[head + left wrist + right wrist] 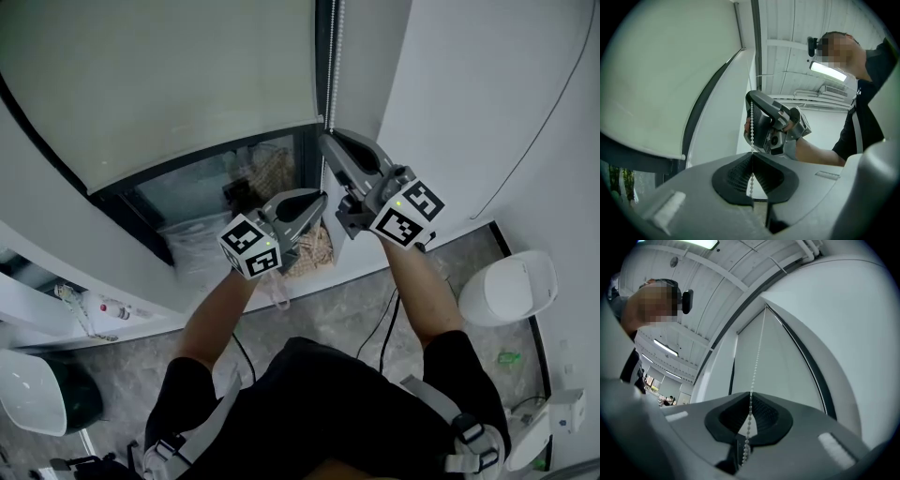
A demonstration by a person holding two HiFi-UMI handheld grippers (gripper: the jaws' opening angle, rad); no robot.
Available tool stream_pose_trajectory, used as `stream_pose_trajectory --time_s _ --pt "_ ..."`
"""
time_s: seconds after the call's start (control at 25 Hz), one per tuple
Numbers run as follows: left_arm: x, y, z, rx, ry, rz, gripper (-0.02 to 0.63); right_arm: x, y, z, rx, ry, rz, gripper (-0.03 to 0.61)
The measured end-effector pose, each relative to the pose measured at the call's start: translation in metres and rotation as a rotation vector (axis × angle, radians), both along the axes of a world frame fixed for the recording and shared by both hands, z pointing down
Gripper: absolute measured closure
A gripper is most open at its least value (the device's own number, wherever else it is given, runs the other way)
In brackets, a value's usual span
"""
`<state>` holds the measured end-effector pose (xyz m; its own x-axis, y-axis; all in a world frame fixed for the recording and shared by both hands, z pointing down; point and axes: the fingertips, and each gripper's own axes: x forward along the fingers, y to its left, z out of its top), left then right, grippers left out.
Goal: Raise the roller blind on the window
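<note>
Head view puts the roller blind (169, 84) over most of the window (211, 197) that it shows. Only a band of glass along the window's lower edge lies bare beneath the blind's bottom rail, so I judge most of the raising is left to do (how much, the cut-off top won't let me say).

The right gripper (328, 141) is the higher of the two, at the window's right edge just beside the blind's lower right corner. Its own view has the jaws together, with the bead chain (757, 357) pinched between the pads and running up along the blind's edge. The left gripper (317, 199) sits just beneath it. Its view likewise shows jaws closed on the chain, with beads entering the pads from above and trailing out below. With both clamped, a downward pull looks ready.

The roller at the top is in no view, and the chain's lower end is lost behind the grippers and arms. In the head view the chain looks like two strands side by side; I cannot tell which strand each gripper holds. What lies behind the bare glass is too murky to name.
</note>
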<state>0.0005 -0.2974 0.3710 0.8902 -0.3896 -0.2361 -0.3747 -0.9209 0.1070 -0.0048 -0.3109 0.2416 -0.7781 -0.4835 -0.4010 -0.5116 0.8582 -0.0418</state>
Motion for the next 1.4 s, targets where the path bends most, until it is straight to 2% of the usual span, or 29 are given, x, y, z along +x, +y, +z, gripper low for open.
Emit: stream_pose_trajectory --time_s 0.12,0.28,0.36,0.48,0.6,0.64,0.68,0.72,0.84,0.96,1.08,1.4 --pt "0.008 -0.005 0.041 -0.074 -0.040 -0.001 0.607 0.001 -0.001 0.039 -0.048 0.037 0.009 0.565" --pt "0.008 -0.006 0.127 -0.226 -0.119 -0.010 0.607 0.002 -0.002 0.126 -0.174 0.135 0.026 0.565" --pt "0.009 0.002 0.158 -0.267 -0.168 0.004 0.607 0.004 0.001 0.159 -0.221 0.165 0.024 0.565" --pt "0.013 0.011 0.165 -0.264 -0.200 0.030 0.607 0.008 0.007 0.168 -0.235 0.164 0.014 0.565" --pt "0.015 0.018 0.160 -0.193 -0.266 0.053 0.596 0.004 0.011 0.163 -0.209 0.188 0.009 0.565" --pt "0.014 0.022 0.158 -0.184 -0.274 0.064 0.517 0.004 0.012 0.163 -0.207 0.189 0.010 0.565" --pt "0.010 0.025 0.155 -0.183 -0.271 0.074 0.482 0.006 0.012 0.163 -0.208 0.186 0.012 0.564" --pt "0.004 0.027 0.150 -0.181 -0.259 0.080 0.460 0.008 0.013 0.163 -0.210 0.182 0.015 0.565" --pt "-0.017 0.019 0.110 -0.140 -0.184 0.061 0.457 0.014 0.013 0.164 -0.216 0.181 0.019 0.565" --pt "-0.027 0.003 0.042 -0.060 -0.075 0.052 0.459 0.017 0.015 0.162 -0.215 0.187 0.011 0.563" --pt "-0.021 -0.004 -0.024 0.007 -0.021 0.068 0.459 0.016 0.018 0.161 -0.211 0.192 0.004 0.565" --pt "0.008 -0.016 -0.112 0.003 0.125 0.199 0.459 0.009 0.021 0.162 -0.187 0.246 -0.010 0.563"
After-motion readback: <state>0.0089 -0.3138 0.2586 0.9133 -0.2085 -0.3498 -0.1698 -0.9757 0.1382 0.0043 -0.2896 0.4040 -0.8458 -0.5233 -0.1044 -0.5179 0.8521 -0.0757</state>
